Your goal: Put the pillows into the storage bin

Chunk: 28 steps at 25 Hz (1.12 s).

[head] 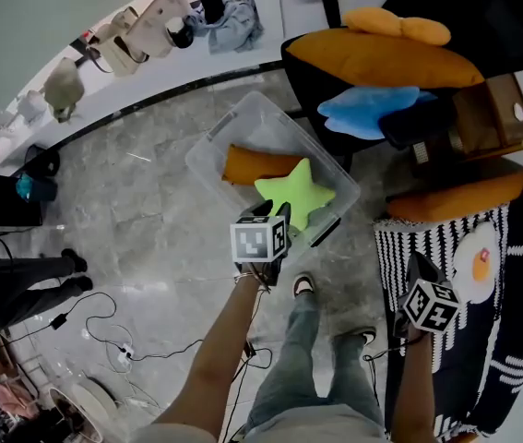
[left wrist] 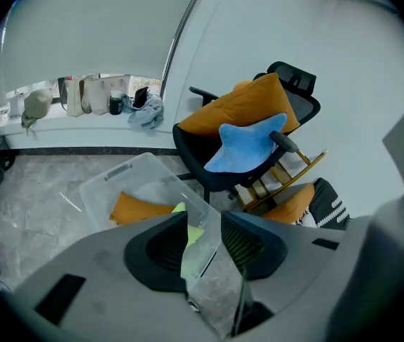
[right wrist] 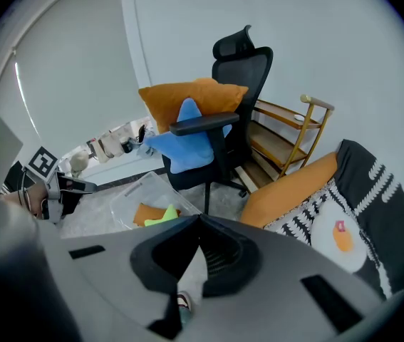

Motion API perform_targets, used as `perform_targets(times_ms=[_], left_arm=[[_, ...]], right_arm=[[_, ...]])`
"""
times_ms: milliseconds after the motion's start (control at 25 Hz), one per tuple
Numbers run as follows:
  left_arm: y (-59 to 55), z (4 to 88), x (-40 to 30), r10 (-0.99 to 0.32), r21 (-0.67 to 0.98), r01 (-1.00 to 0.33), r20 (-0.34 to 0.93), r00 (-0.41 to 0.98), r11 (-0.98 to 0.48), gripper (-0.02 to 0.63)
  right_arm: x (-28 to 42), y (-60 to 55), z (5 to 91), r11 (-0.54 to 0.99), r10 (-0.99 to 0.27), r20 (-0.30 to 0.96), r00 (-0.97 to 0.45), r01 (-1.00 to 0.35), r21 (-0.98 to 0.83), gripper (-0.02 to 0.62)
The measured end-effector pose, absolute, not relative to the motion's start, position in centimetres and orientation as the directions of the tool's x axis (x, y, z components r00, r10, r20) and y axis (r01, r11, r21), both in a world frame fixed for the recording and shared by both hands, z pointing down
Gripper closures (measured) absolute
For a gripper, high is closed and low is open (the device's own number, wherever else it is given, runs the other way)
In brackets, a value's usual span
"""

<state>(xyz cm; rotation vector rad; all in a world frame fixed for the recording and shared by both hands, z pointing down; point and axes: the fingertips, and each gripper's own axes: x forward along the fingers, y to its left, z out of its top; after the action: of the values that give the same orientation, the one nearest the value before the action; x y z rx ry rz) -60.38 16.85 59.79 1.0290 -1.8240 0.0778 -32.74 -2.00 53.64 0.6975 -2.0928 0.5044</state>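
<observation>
The clear storage bin (head: 213, 146) stands on the floor with a flat orange pillow (head: 252, 165) and a green star pillow (head: 298, 192) inside. My left gripper (head: 281, 215) hovers over the bin's near rim, just short of the star. In the left gripper view it (left wrist: 204, 223) is open, and only the star (left wrist: 194, 235) and the bin wall (left wrist: 116, 173) show through the gap. My right gripper (head: 418, 270) hangs to the right over the striped blanket; its tips (right wrist: 199, 223) meet, holding nothing. A blue star pillow (head: 367, 109) and a large orange pillow (head: 381, 58) lie on the office chair.
A long orange pillow (head: 455, 197) and a fried-egg cushion (head: 478, 257) rest on the black-and-white blanket at right. A wooden rack (head: 492, 113) stands beside the chair. Cables (head: 104, 330) trail on the marble floor at left. The person's shoes (head: 303, 286) are close to the bin.
</observation>
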Motion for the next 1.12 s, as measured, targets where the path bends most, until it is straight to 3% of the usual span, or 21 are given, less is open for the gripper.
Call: perform_targets(times_ms=[600, 1120], left_arm=[[11.8, 56.6, -54.0, -0.644, 0.373, -0.790, 0.764, -0.035, 0.486, 0.472], [-3.6, 53.0, -35.3, -0.636, 0.383, -0.907, 0.747, 0.193, 0.176, 0.472]], right_arm=[[-26.3, -3.7, 49.9, 0.655, -0.408, 0.774, -0.485, -0.746, -0.122, 0.594], [-5.9, -9.6, 48.7, 0.383, -0.534, 0.773, -0.343, -0.913, -0.140, 0.594]])
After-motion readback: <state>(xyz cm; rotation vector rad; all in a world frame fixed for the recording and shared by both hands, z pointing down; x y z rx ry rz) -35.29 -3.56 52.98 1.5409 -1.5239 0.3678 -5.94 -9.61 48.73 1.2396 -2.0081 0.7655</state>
